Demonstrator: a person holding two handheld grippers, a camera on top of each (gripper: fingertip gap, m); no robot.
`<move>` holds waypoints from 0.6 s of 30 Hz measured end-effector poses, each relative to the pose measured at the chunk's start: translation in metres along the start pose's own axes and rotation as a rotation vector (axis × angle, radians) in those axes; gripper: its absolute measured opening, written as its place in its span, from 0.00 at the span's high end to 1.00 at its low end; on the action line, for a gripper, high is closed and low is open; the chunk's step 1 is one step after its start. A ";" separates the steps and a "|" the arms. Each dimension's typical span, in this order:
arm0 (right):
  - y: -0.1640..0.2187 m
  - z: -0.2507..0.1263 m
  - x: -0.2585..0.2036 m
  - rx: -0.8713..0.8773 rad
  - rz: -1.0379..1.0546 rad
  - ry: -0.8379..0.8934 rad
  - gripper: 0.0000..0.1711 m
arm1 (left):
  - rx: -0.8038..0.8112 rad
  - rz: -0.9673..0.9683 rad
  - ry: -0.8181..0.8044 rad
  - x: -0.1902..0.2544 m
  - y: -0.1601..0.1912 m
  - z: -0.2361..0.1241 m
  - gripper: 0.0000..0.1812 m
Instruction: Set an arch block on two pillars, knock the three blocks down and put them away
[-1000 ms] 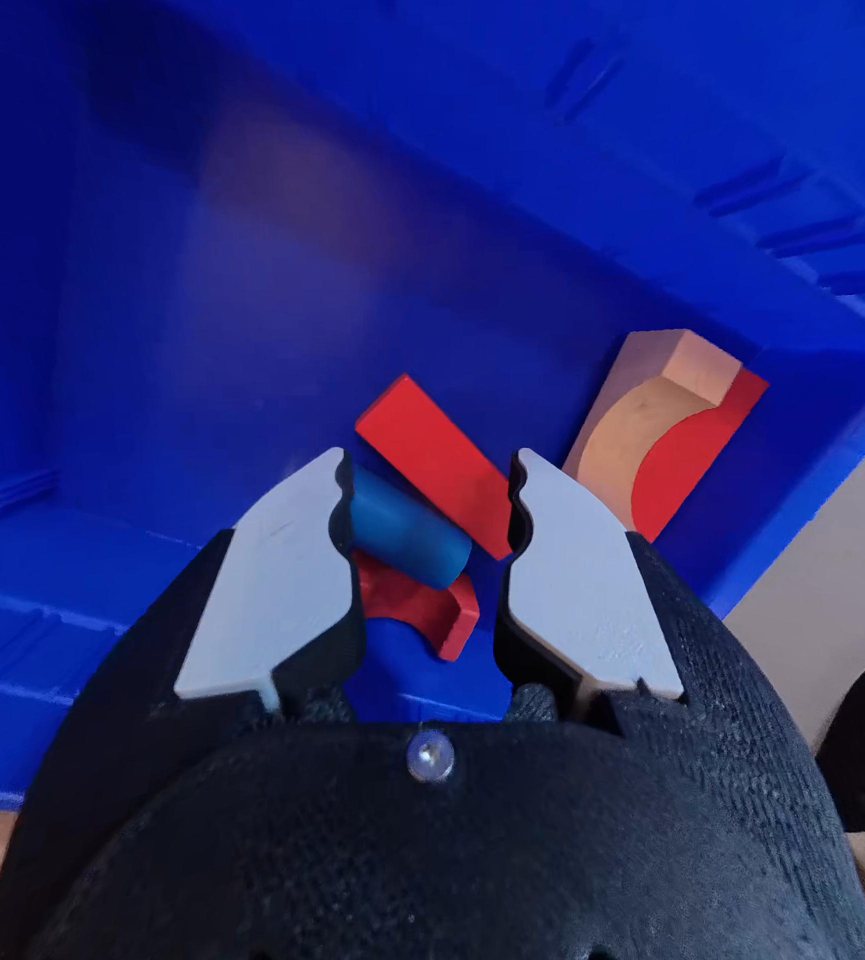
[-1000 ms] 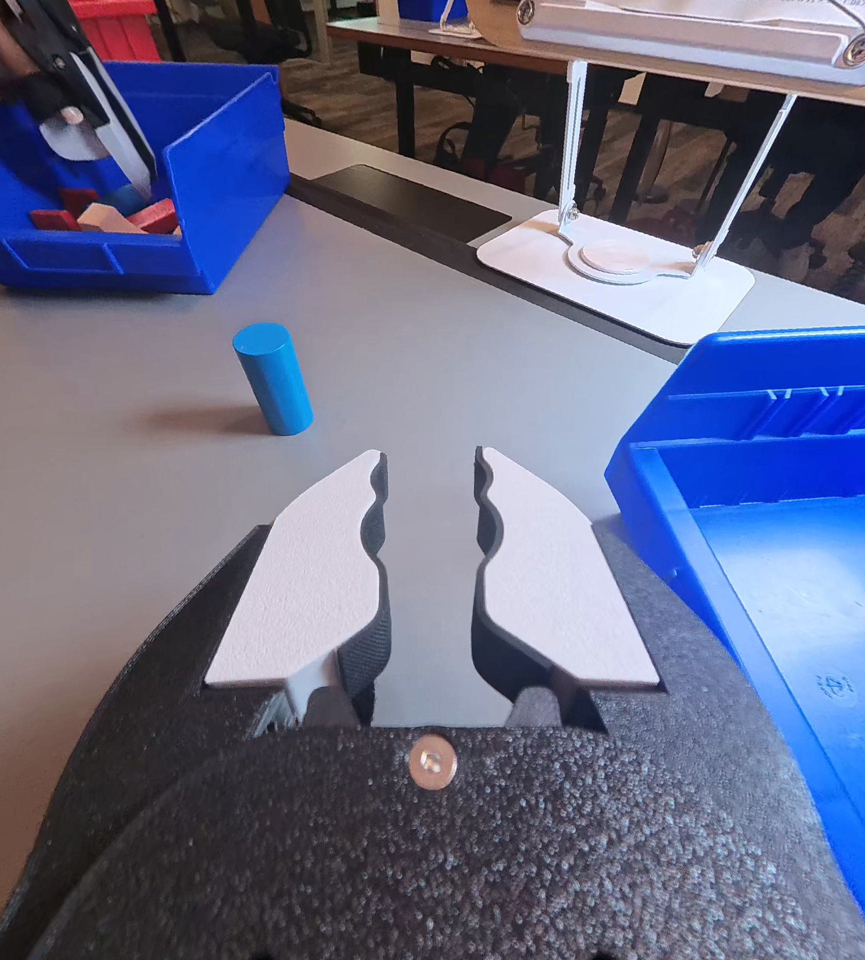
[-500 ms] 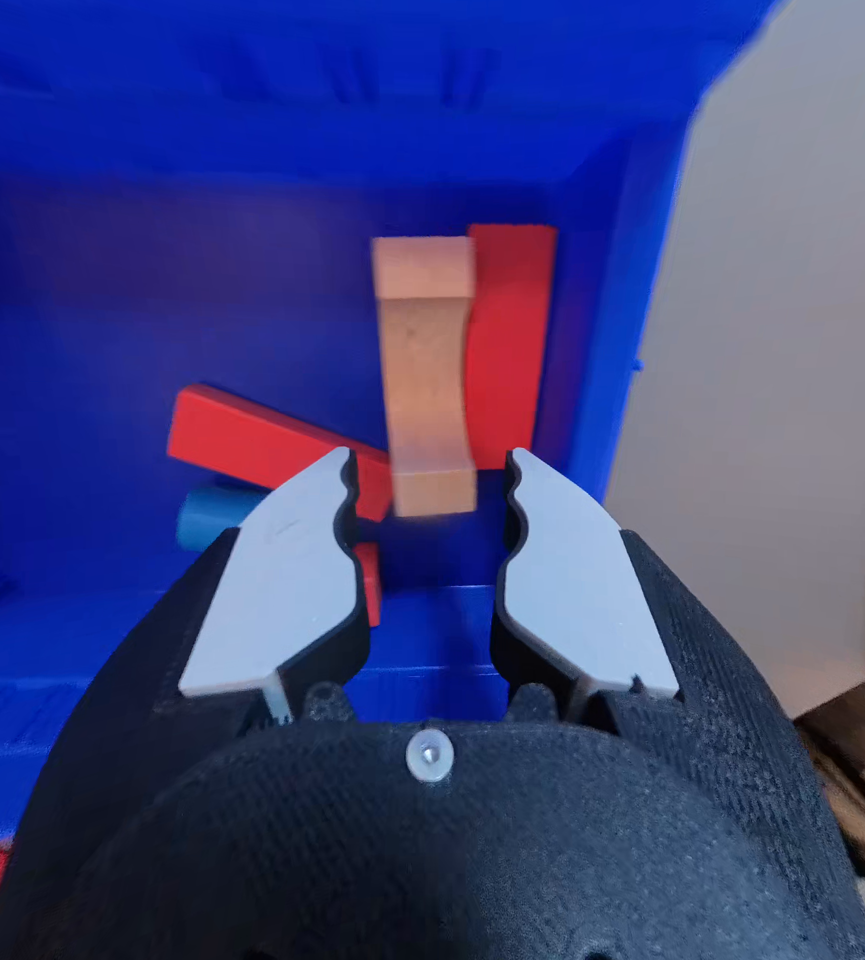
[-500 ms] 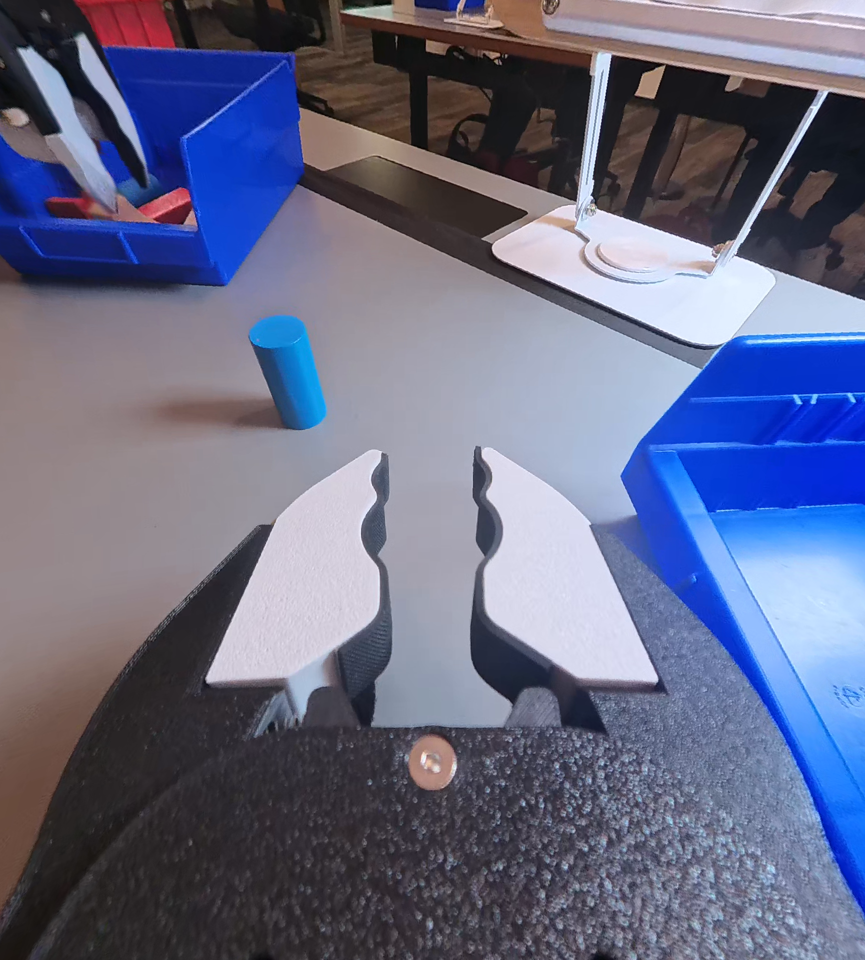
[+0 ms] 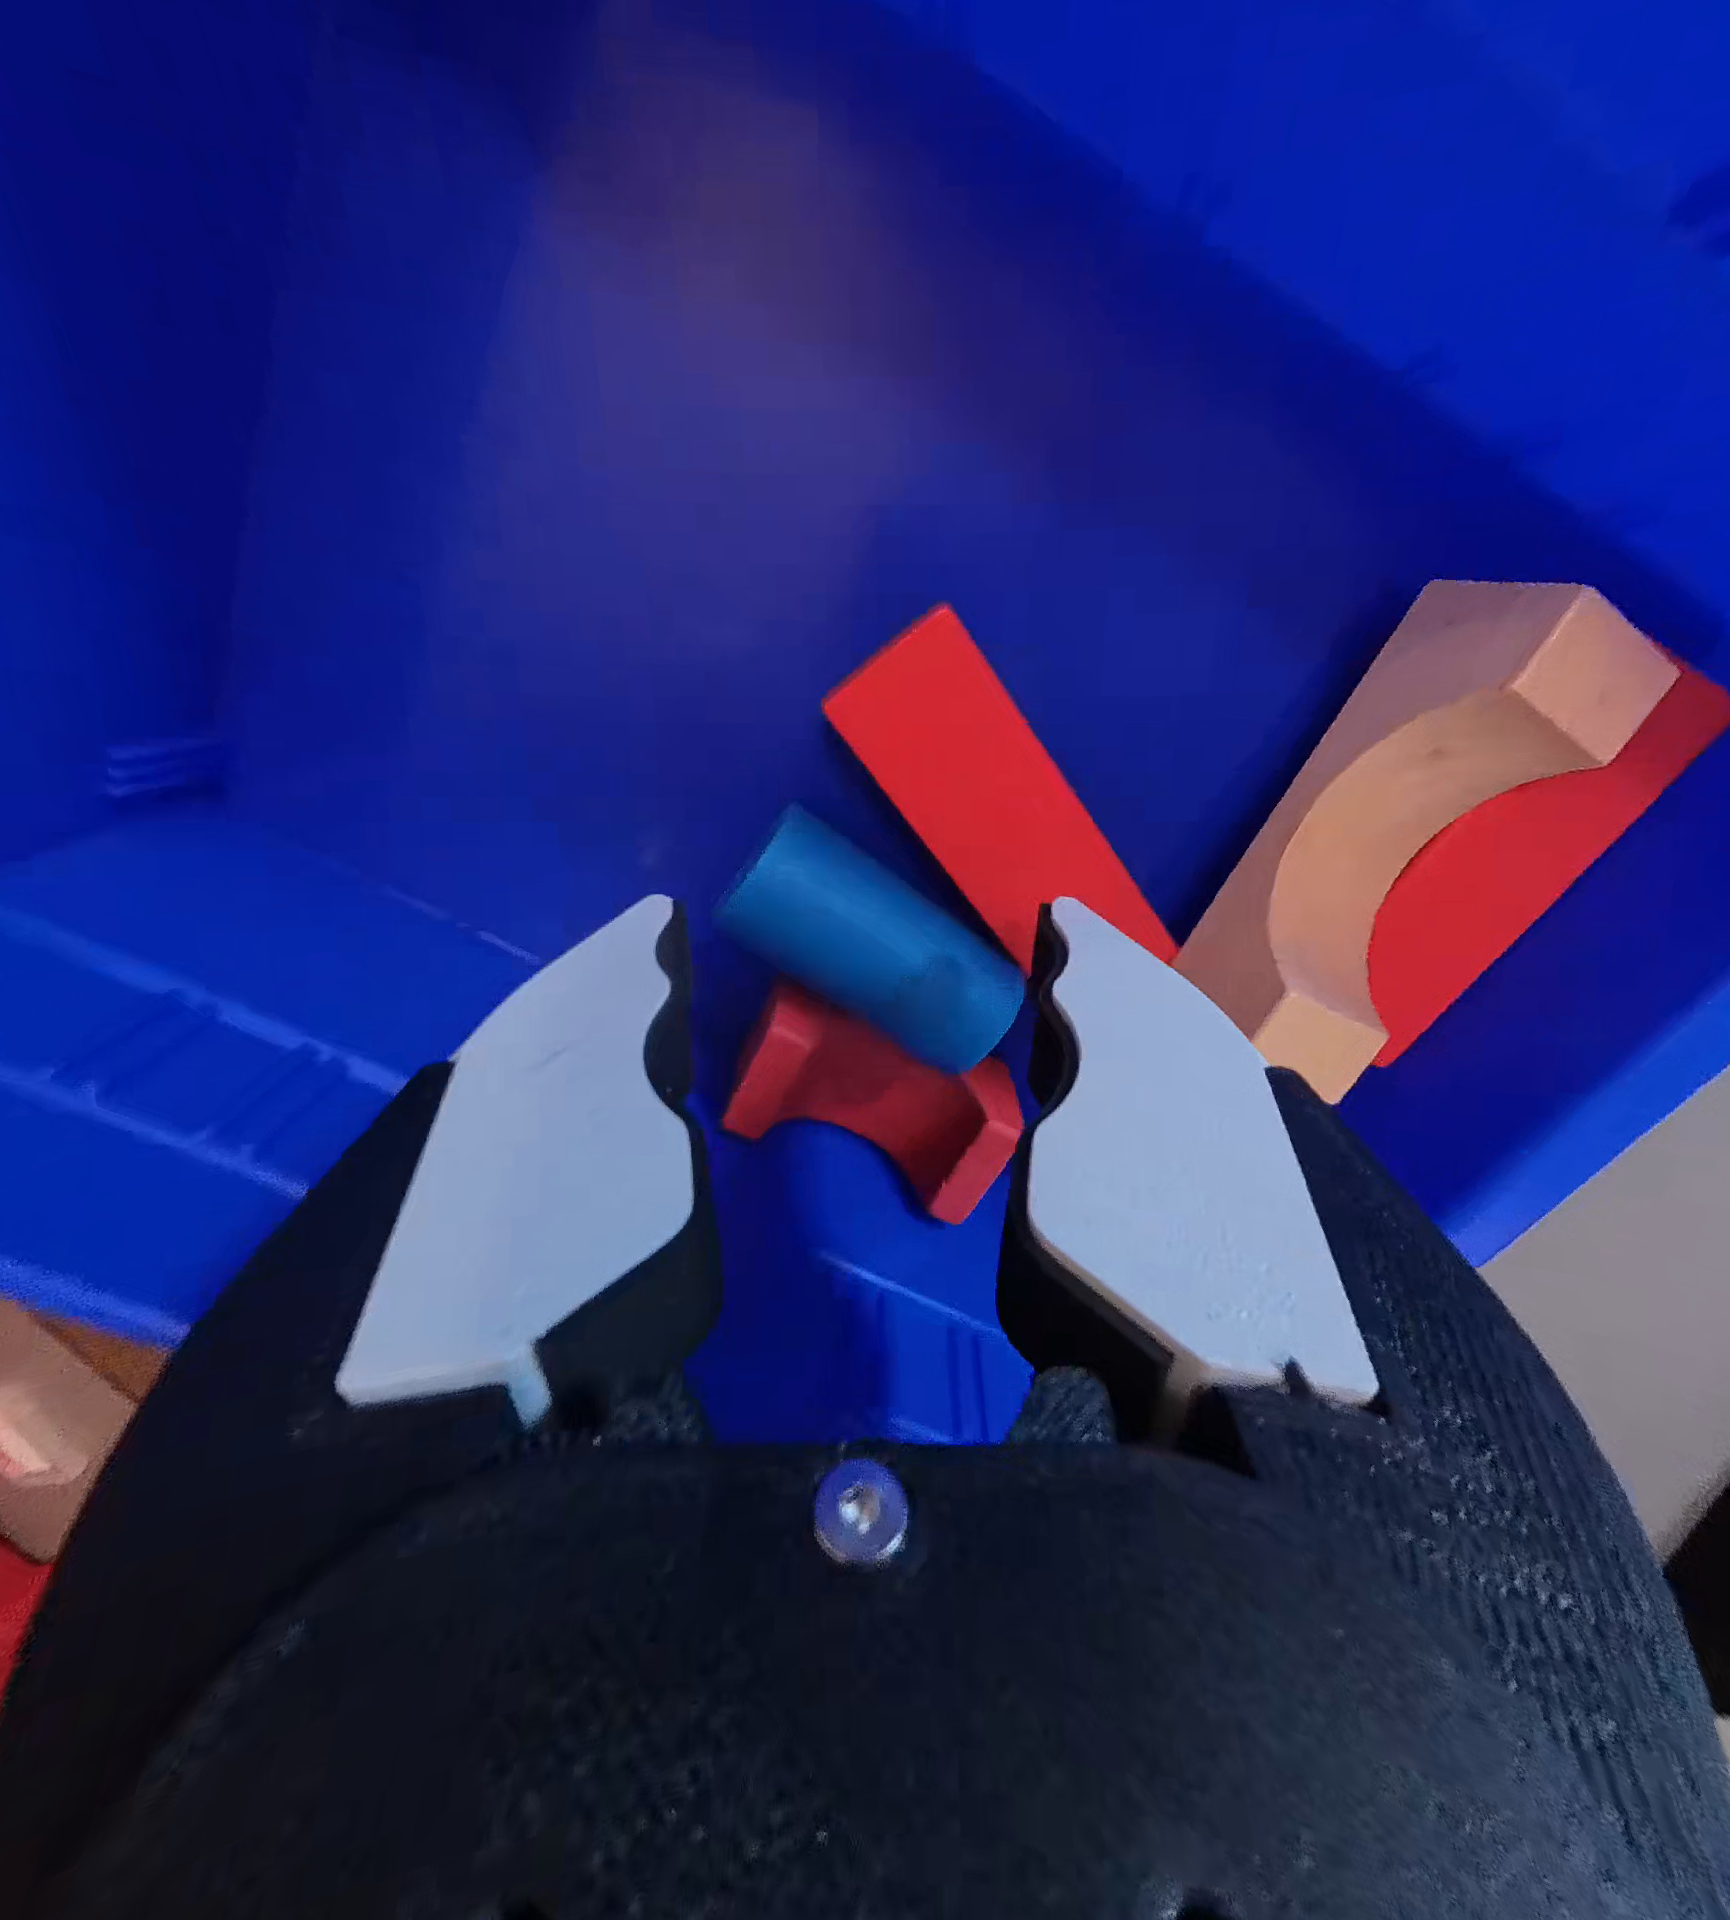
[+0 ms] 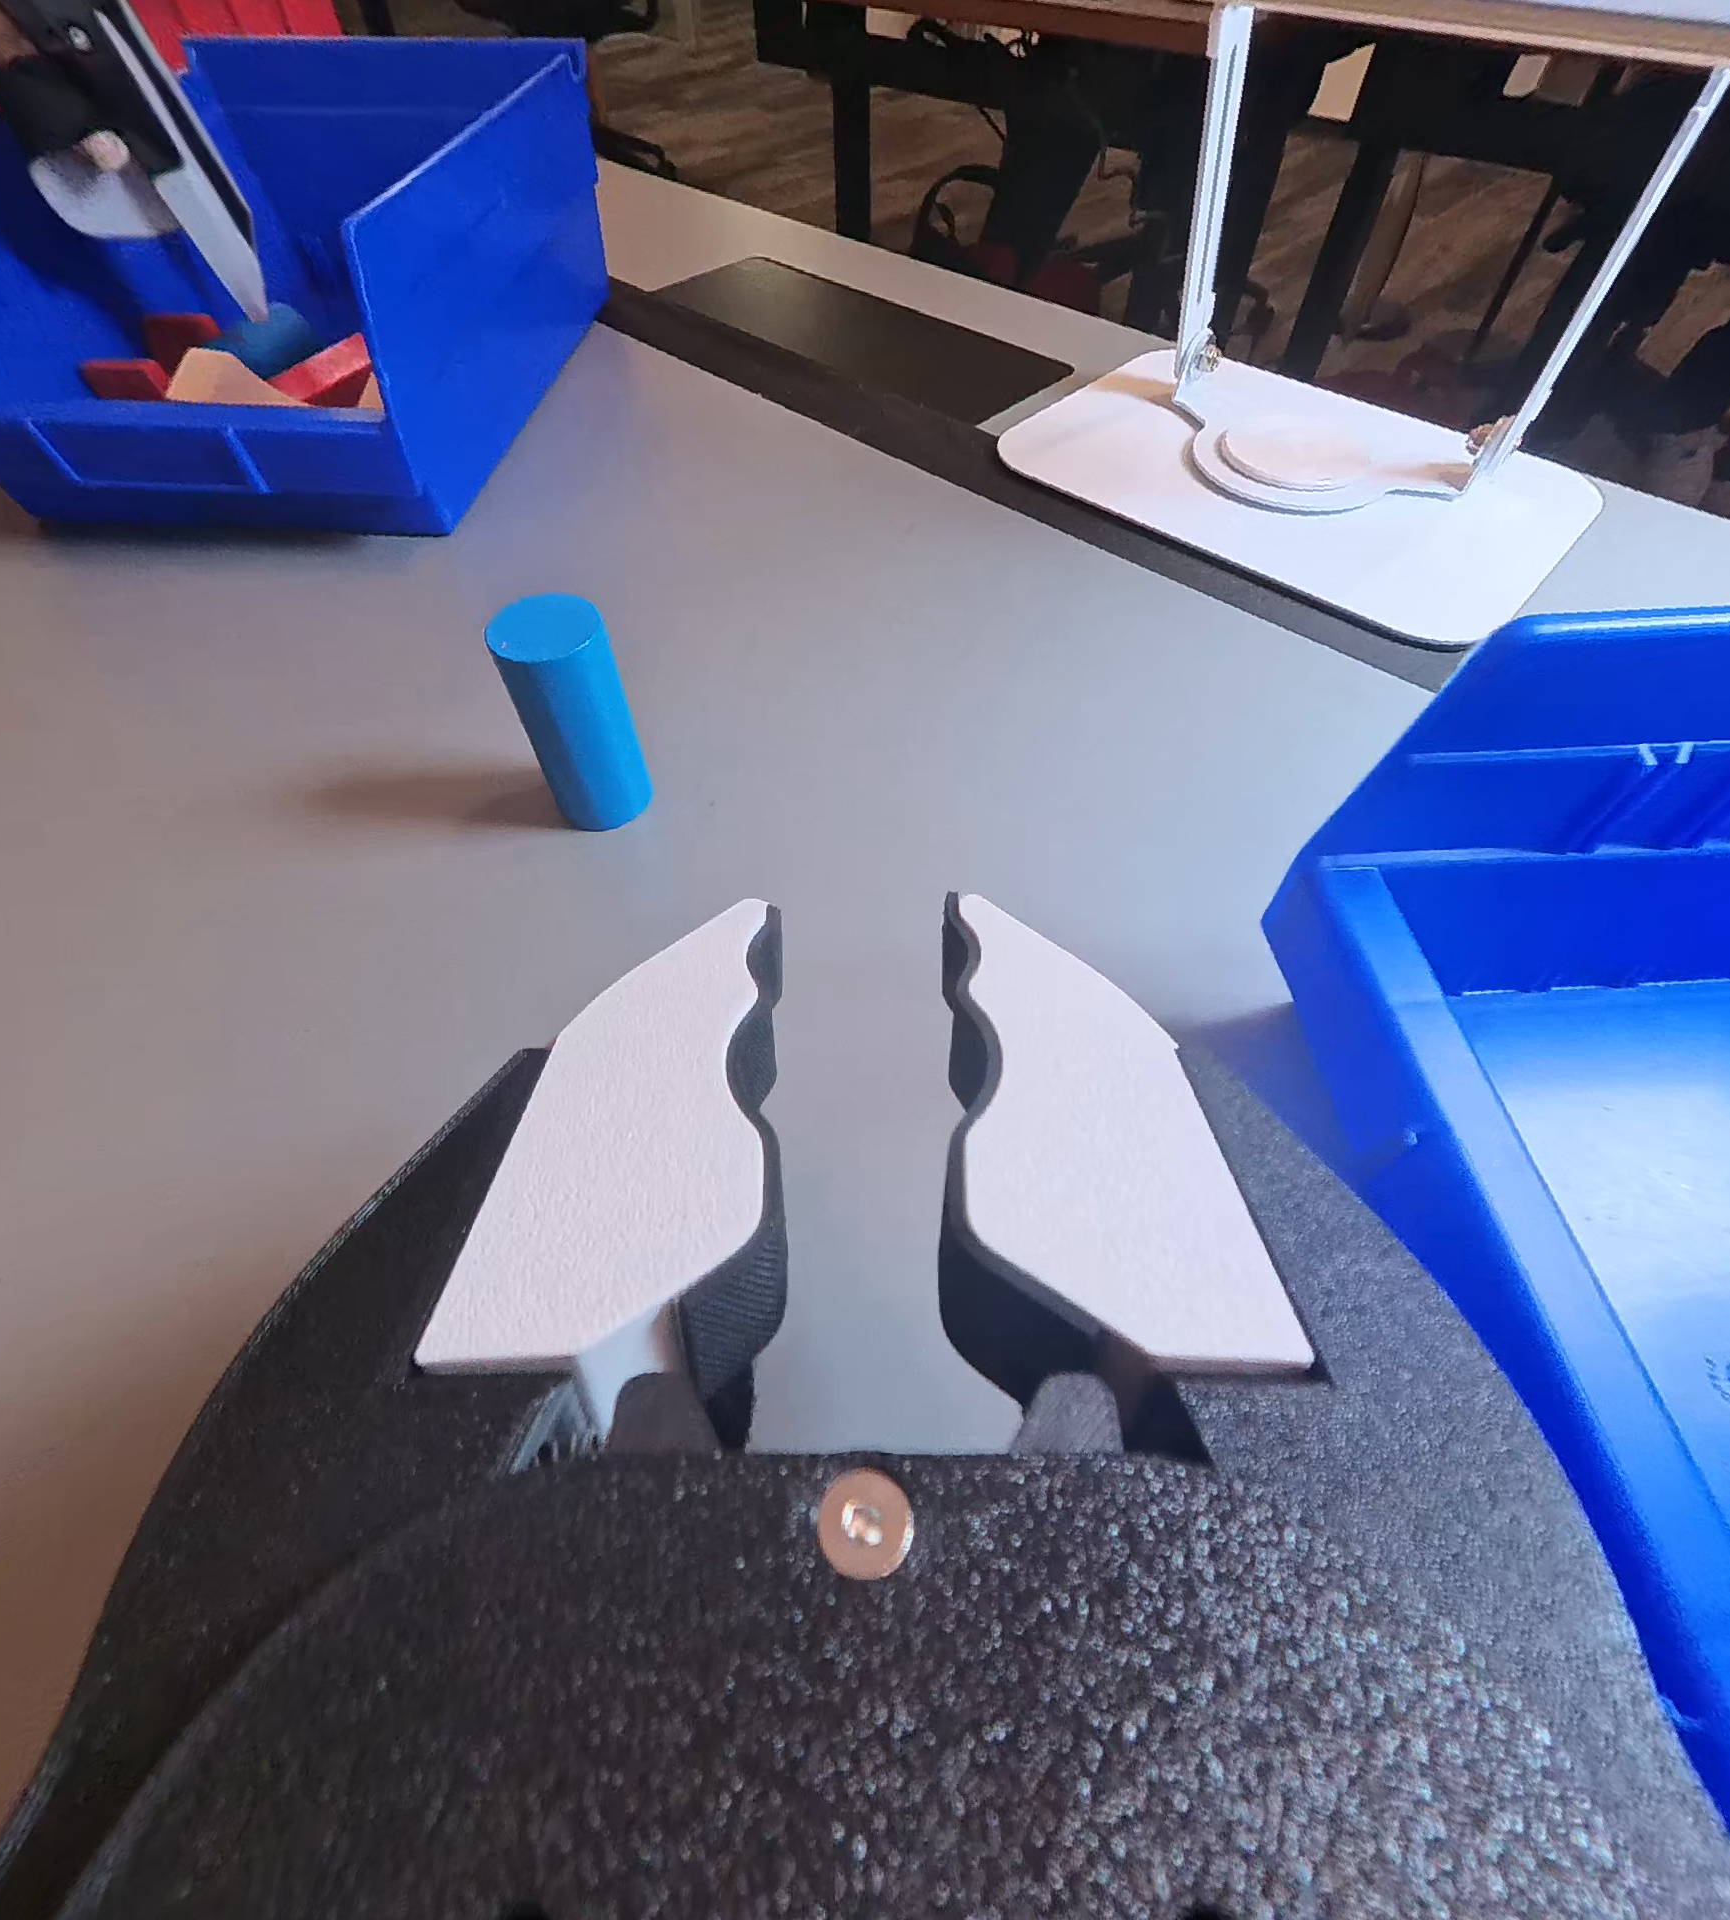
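So the left gripper (image 5: 856, 961) is dipped into the blue bin (image 5: 445, 436) with its fingers (image 5: 539, 1122) spread wide and nothing pinched, lined up on the blue cylinder (image 5: 871, 940) that lies on its side right between and just past the fingertips. That cylinder is propped on a red arch block (image 5: 866, 1107) directly under it, which is probably why it sits tilted rather than flat. Just beyond the right fingertip there's a flat red plank (image 5: 986, 790), and further off to the right a natural-wood arch block (image 5: 1443, 821) leans on another red piece against the bin wall. My read: it's going for the cylinder as the second pillar, since the spread is about right to straddle it. The right gripper (image 6: 861, 914) hangs over the grey worktop (image 6: 217, 935), fingers parted with a clear gap and empty, basically parked. The first blue pillar (image 6: 570, 712) stands upright ahead of and a bit left of its fingertips, well apart, likely left there so the next one can go beside it. An empty blue bin (image 6: 1619, 1091) sits to the right of those fingers, I'd guess for putting away later.
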State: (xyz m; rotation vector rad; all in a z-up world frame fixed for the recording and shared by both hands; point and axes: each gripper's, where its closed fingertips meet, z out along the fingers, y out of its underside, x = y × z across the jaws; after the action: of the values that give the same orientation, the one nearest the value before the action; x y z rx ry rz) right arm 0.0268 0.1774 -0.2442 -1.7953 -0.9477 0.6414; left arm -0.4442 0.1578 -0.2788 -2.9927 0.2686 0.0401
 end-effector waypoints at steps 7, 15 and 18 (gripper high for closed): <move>0.002 0.001 -0.004 -0.010 -0.012 -0.004 0.84 | -0.113 -0.019 -0.037 0.000 0.020 0.013 0.70; 0.005 0.003 -0.002 -0.024 0.010 -0.012 0.84 | -0.171 0.008 0.026 0.017 0.019 0.018 0.79; 0.005 0.003 -0.002 -0.025 0.009 -0.016 0.85 | -0.149 0.023 0.042 0.018 0.018 0.018 0.80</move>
State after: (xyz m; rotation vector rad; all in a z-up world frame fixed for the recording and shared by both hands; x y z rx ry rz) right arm 0.0250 0.1756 -0.2499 -1.8201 -0.9629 0.6524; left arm -0.4303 0.1393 -0.3001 -3.1416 0.3175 0.0000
